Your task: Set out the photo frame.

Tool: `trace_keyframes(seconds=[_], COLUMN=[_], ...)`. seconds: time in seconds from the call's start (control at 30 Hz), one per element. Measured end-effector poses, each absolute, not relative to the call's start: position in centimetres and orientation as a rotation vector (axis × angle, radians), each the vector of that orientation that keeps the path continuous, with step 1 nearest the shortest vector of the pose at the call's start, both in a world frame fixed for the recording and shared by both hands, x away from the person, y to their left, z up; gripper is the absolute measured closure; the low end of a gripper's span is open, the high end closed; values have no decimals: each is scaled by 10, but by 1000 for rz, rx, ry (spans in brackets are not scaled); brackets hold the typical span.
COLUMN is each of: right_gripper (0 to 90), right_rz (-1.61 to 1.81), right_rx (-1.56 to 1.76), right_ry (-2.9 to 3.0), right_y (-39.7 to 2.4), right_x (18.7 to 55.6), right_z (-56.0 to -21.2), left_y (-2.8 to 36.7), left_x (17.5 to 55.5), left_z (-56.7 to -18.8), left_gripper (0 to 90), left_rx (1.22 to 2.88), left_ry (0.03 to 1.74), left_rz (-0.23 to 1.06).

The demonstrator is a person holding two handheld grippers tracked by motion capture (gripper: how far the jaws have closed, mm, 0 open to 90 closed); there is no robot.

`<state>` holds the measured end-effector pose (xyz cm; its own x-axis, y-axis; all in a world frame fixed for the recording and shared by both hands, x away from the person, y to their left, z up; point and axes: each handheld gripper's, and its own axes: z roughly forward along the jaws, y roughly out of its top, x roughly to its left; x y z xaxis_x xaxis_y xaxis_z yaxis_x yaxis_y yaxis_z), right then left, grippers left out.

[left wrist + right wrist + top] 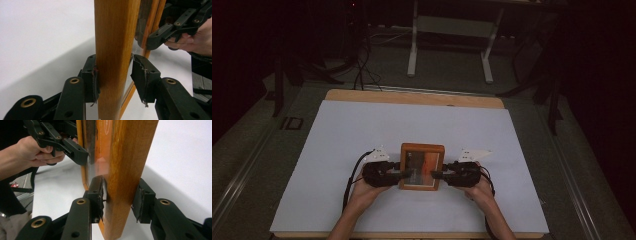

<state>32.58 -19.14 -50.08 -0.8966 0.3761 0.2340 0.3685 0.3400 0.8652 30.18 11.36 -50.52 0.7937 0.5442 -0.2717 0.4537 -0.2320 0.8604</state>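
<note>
Two tools stand at the wooden frame, one at each upright side rail. In the left gripper view the left tool straddles the near rail: one pad touches the wood on the outer side, while the other stands just apart from the glass face, so the hold looks loosened, no real clamp. In the right gripper view the right tool straddles the opposite rail, its inner pad on the glass side and its outer pad very close to the back; whether both press I cannot tell for sure, though it looks like a light grip.

Outward from the tools, the frame stands upright on the white worktop, roughly at its near middle, directly between the two tools, its long axis rising upward across both sets of jaws. Both hands are equally near. By my judgement, the coming move turns on the right tool alone carrying the frame, since the left one sits slack around its rail.
</note>
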Motion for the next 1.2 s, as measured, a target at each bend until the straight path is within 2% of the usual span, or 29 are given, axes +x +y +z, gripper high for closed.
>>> trace_keyframes(seconds=[1.2], right_gripper=[595], right_rz=[1644], right_rx=[906], right_ry=[2470], right_y=[-180], right_x=[350], right_z=[-510], left_y=[110], left_x=[326], left_z=[-516], left_gripper=[540], left_rx=[1838], left_ry=[874], left_rz=[151])
